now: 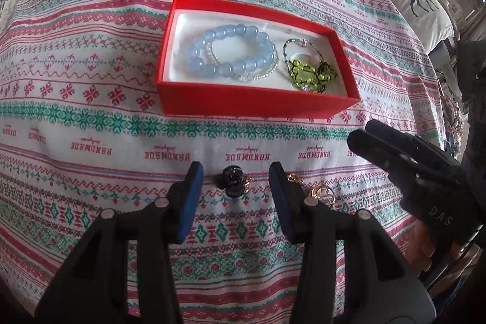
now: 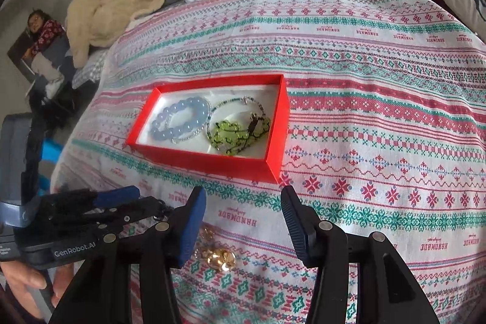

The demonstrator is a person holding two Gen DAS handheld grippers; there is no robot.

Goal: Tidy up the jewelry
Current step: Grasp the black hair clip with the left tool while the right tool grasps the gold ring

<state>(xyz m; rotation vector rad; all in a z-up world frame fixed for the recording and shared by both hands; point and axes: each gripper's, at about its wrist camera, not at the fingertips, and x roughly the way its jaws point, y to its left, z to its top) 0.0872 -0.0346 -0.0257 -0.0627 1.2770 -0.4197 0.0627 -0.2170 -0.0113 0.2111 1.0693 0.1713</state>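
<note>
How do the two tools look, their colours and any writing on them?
Both are black plastic with silver rivets and blue ribbed pads. The left tool has "GenRobot.AI" in white on its body, seen from the right wrist view. The right tool shows faint "DAS" letters in the left wrist view.

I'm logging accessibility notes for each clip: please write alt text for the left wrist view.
The open left gripper hangs over a small black beaded piece on a patterned woven bedspread, with gold metal jewelry beside its right finger. Beyond sits an open red cardboard box holding a pale blue bead bracelet and a green stone bracelet; the right gripper enters from the right.
</note>
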